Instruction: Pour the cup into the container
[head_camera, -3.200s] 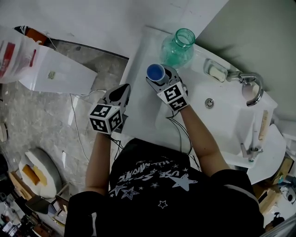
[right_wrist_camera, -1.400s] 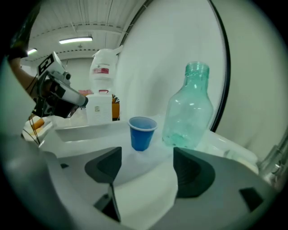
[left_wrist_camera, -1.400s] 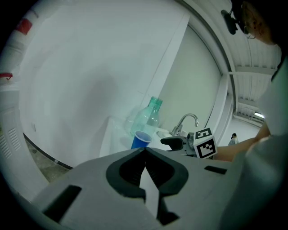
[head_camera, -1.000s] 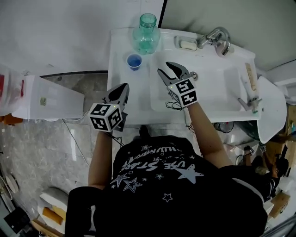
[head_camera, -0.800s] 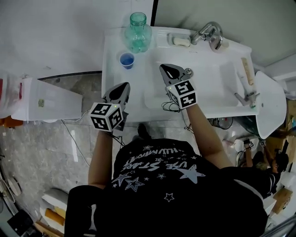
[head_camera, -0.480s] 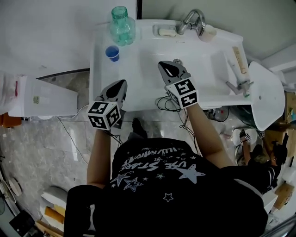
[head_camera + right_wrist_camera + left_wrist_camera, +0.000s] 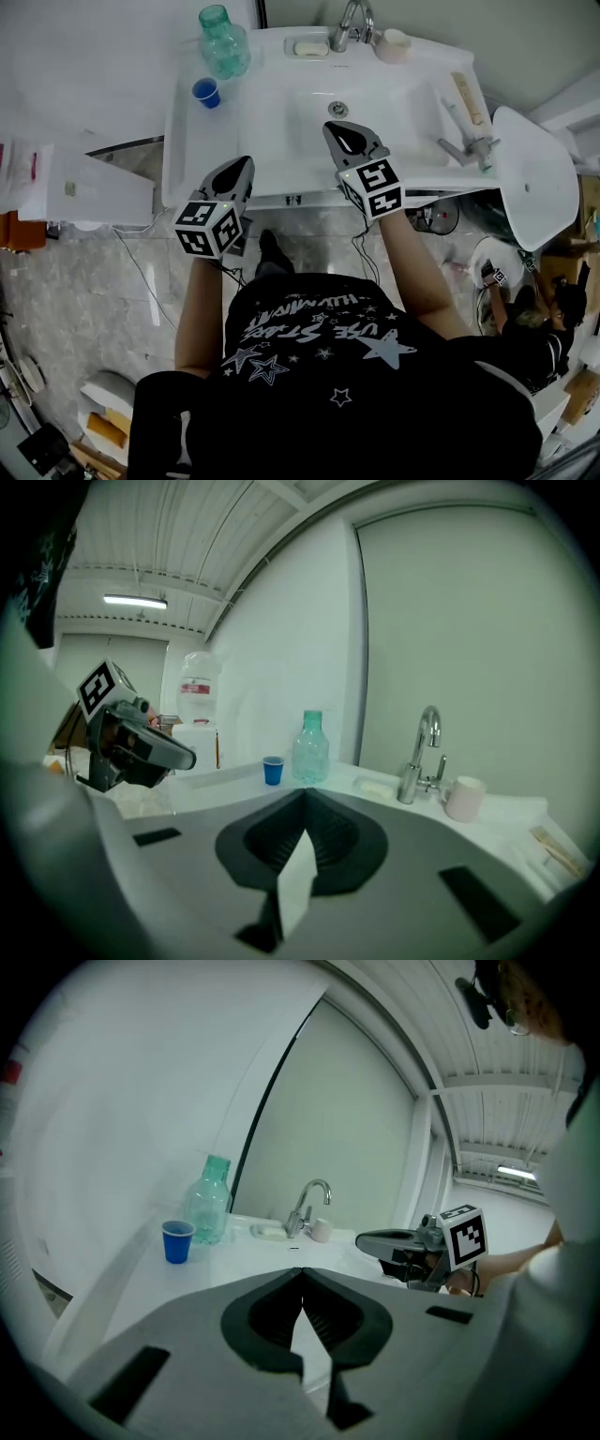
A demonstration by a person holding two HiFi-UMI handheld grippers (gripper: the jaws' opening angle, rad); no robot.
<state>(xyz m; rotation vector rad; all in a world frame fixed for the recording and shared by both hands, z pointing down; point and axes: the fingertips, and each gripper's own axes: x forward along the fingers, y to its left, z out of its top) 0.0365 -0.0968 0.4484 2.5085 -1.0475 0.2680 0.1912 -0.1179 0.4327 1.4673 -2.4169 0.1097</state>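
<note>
- Head view: left gripper (image 7: 244, 164) and right gripper (image 7: 337, 131) both closed and empty; blue cup (image 7: 206, 92) stands well ahead-left of them, just beside the bottle (image 7: 223, 42).
- Arriving with jaws closed could topple it; the bottle's narrow mouth invites spills.

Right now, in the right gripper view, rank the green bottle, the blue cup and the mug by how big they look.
1. Largest: green bottle.
2. Next: mug. It sits nearer this camera than the cup, so its true size is unsure.
3. Smallest: blue cup.
</note>
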